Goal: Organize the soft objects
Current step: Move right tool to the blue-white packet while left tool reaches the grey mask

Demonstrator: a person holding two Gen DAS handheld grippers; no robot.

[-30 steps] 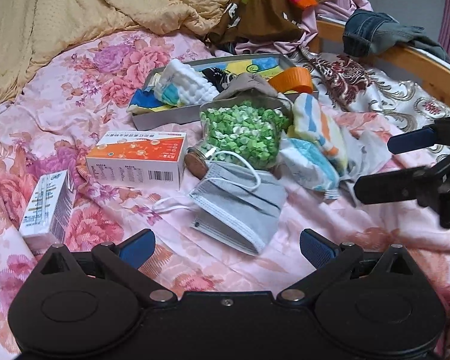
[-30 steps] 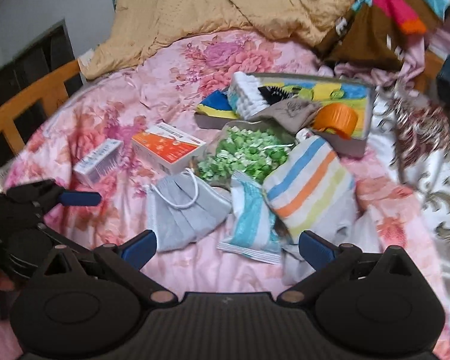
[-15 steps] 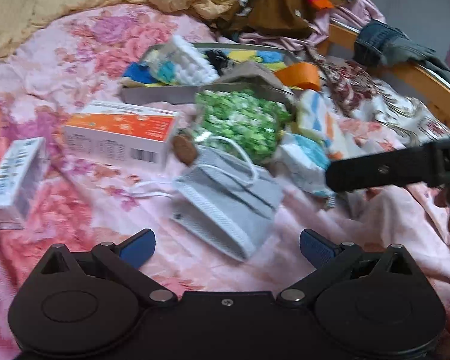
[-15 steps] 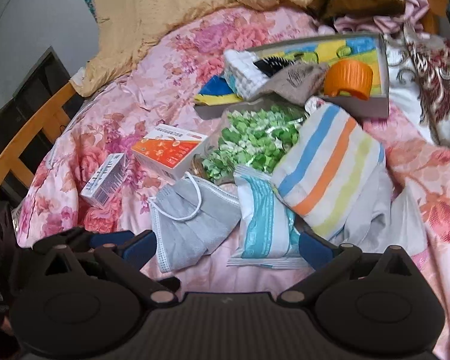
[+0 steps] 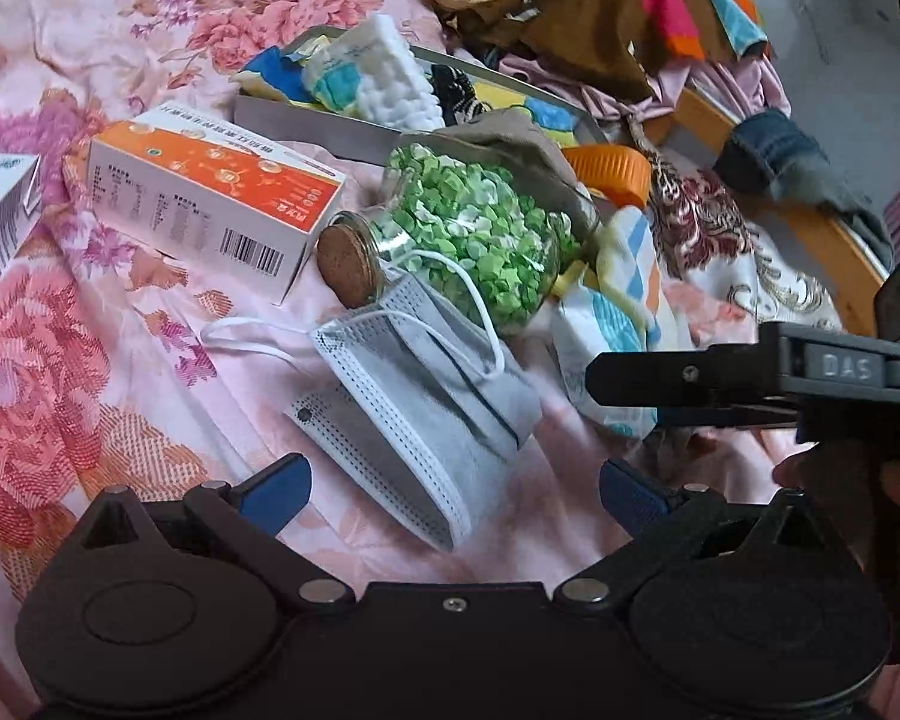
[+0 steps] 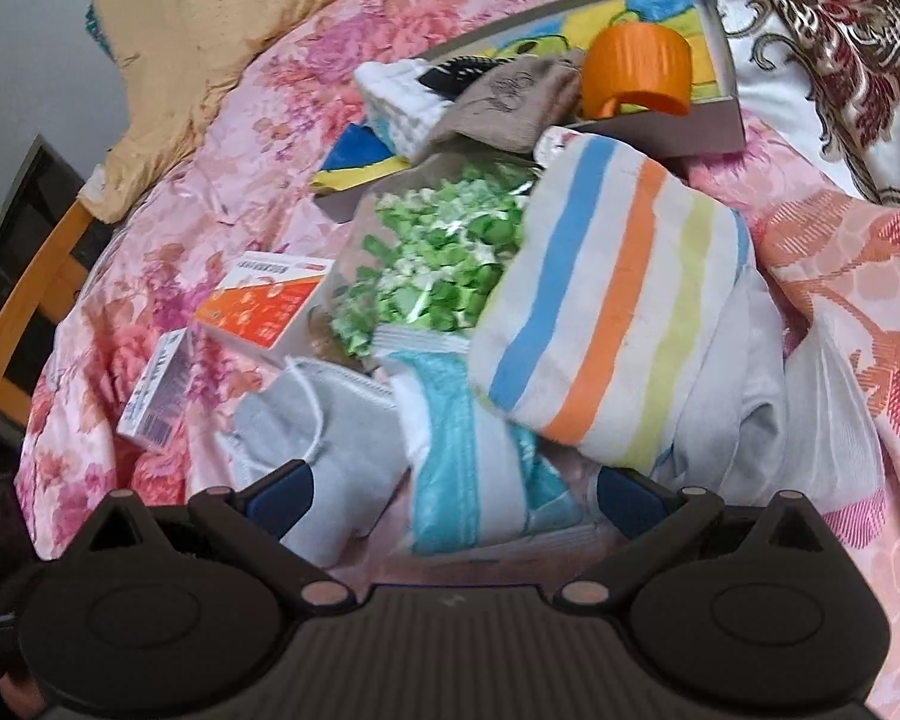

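A grey face mask [image 5: 414, 396] lies on the pink floral bedspread, just ahead of my open, empty left gripper [image 5: 450, 492]; it also shows in the right wrist view [image 6: 324, 450]. A teal-and-white packet [image 6: 468, 462] lies between the tips of my open right gripper [image 6: 453, 495]. A striped cloth [image 6: 606, 306] rests beyond it. The right gripper's black fingers [image 5: 690, 375] reach in from the right in the left wrist view, over the packet [image 5: 606, 348]. A grey tray [image 6: 714, 126] at the back holds a white towel [image 5: 384, 78], a beige sock [image 6: 510, 102] and other cloths.
A corked jar of green pieces [image 5: 480, 240] lies on its side behind the mask. An orange box [image 5: 210, 192] and a white box [image 5: 0, 222] lie to the left. An orange cup [image 6: 639, 69] sits in the tray. Piled clothes [image 5: 630, 18] and a wooden bed rail [image 5: 822, 246] lie beyond.
Both grippers have moved forward and lower toward the bed. The left one closed in on the grey mask, the right one on the teal packet. Both stay open.
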